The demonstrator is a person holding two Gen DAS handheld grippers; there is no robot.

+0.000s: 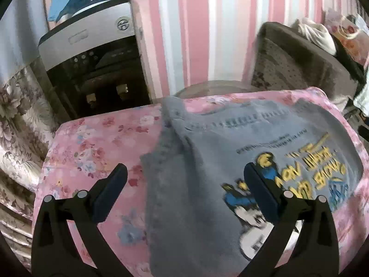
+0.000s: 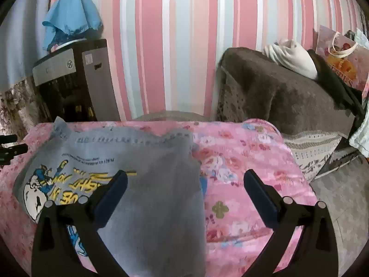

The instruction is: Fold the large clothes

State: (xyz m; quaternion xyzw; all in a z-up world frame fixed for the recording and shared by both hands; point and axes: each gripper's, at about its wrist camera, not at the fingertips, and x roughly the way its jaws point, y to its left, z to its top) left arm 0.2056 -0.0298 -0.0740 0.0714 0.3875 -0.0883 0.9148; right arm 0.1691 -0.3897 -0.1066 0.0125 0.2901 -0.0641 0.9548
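Grey printed T-shirt (image 1: 207, 161) (image 2: 138, 161): lies flat on pink floral bed (image 1: 92, 150) (image 2: 242, 173), both side edges folded inward, cartoon graphic with yellow lettering facing up, reaching far edge.

Grey printed garment (image 2: 147, 161) on pink floral cover (image 2: 242, 161), right hand-held gripper (image 2: 185, 175) spread above

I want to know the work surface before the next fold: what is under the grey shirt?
The grey shirt lies on a pink floral cover, which shows all around it. What lies beneath that cover is hidden, as is whatever the shirt's own folded layers cover.
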